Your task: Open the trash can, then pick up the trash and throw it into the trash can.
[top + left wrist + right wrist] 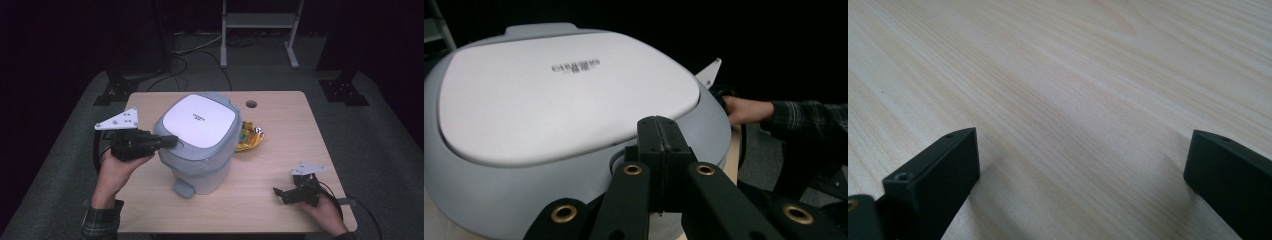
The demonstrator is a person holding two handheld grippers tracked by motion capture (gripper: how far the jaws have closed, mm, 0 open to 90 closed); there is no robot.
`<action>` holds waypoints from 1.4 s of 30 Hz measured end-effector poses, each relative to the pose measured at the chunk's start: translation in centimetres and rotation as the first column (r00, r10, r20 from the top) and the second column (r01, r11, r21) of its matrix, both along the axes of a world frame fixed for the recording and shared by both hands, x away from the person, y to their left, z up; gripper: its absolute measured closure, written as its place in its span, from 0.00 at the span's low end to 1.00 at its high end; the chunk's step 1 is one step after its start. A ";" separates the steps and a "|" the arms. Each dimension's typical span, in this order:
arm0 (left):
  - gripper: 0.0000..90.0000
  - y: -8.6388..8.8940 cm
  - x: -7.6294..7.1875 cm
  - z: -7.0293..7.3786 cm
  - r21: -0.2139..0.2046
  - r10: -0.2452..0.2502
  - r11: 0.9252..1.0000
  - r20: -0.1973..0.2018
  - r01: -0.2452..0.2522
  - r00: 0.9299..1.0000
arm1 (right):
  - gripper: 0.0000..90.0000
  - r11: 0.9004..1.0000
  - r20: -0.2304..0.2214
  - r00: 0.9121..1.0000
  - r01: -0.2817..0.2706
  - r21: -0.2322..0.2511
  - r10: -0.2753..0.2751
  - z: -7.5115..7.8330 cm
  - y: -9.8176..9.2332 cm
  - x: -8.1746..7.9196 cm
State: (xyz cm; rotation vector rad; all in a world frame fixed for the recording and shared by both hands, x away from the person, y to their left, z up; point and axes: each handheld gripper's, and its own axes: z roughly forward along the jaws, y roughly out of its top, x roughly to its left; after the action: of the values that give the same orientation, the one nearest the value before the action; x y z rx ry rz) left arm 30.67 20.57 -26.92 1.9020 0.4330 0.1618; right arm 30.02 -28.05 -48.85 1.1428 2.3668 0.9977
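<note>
A grey pedal bin (200, 165) with a shut white lid (200, 121) stands in the middle of the wooden table (280, 160). My left gripper (172, 141) is shut with nothing between its jaws, its tips against the bin's left side just under the lid's rim. In the left gripper view the closed jaws (659, 127) rest at the notch below the lid (569, 90). My right gripper (282, 195) lies low over the table's front right corner, open and holding nothing. In the right gripper view its jaws (1083, 145) stand wide over bare wood.
A yellow snack packet (250, 137) lies on the table behind the bin's right side. The bin's foot pedal (182, 189) points toward the front edge. A round cable hole (251, 104) sits near the far edge. Dark stands and cables are on the floor beyond.
</note>
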 end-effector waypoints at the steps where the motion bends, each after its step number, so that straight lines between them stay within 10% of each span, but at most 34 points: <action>1: 1.00 0.1 0.0 -0.1 -0.007 -0.004 1.000 -0.002 0.004 1.000 | 0.00 1.000 0.000 1.000 -0.001 0.000 0.001 0.0 0.0 0.0; 42: 0.57 3.3 -3.3 -0.3 0.024 0.077 0.997 0.039 -0.078 0.996 | 0.00 1.000 0.000 1.000 0.000 0.001 0.000 0.0 0.0 0.0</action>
State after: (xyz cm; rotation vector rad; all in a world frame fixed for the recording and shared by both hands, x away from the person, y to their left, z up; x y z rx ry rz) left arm 27.33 23.91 -27.21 1.9046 0.4818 0.2552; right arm 30.02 -28.05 -48.85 1.1433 2.3669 0.9996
